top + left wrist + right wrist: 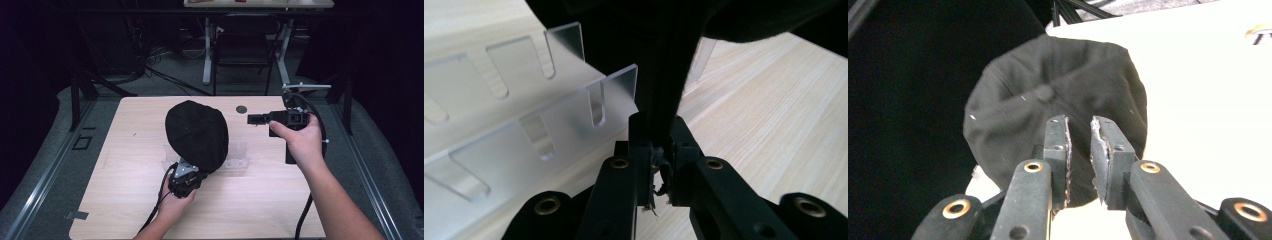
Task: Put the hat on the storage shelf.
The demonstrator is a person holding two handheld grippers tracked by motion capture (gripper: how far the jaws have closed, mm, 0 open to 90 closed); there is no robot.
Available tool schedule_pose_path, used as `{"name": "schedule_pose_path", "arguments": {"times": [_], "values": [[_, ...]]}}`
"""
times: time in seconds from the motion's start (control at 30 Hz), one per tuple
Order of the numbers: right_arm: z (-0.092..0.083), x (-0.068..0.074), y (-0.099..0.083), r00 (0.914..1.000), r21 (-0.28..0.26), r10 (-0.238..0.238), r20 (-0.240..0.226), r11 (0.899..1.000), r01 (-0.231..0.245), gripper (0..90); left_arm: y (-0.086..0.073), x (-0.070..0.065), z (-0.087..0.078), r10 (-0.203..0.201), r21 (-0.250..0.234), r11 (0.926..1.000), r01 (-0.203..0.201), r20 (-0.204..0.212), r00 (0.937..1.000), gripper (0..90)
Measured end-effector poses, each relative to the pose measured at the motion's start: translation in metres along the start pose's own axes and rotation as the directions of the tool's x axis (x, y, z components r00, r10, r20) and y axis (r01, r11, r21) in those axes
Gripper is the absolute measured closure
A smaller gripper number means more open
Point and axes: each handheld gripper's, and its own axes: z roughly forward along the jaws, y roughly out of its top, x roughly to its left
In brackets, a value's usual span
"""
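A black cap stands on edge over the middle of the wooden table. My left gripper holds it from below at the near edge. In the left gripper view the jaws are clamped on a fold of the black fabric, with the left gripper just in front of a clear slotted acrylic rack. My right gripper hovers to the cap's right and points left at it. In the right gripper view the right gripper has a narrow gap between its pads, nothing is in it, and the cap's crown lies beyond.
The clear rack lies flat on the table, partly under the cap. A small dark round disc sits near the far edge. Beyond the table stand a chair and desk legs. Cables trail from both grippers toward the near edge.
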Motion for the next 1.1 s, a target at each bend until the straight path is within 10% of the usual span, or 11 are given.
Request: {"name": "schedule_pose_path", "arguments": {"times": [0.67, 0.9, 1.0, 1.1], "values": [[0.007, -0.020, -0.046, 0.9872, 0.007, -0.081, 0.137, 0.997, 0.081, 76.4, 0.002, 0.008, -0.033, -0.057, -0.007, 0.9984, 0.057, 0.034, 0.9978, 56.6], [0.010, -0.024, -0.065, 0.9700, 0.021, -0.140, 0.199, 0.990, 0.138, 73.5, -0.002, 0.021, -0.061, -0.071, 0.031, 0.9971, 0.070, 0.018, 0.9973, 47.8], [0.010, -0.025, -0.073, 0.9441, 0.029, -0.196, 0.266, 0.980, 0.195, 71.6, -0.006, 0.032, -0.072, -0.072, 0.034, 0.9968, 0.073, -0.019, 0.9972, 46.0], [0.012, -0.027, -0.082, 0.9480, 0.027, -0.196, 0.251, 0.980, 0.196, 69.7, -0.013, 0.046, -0.083, -0.102, 0.040, 0.9938, 0.104, -0.048, 0.9936, 45.3]]}}
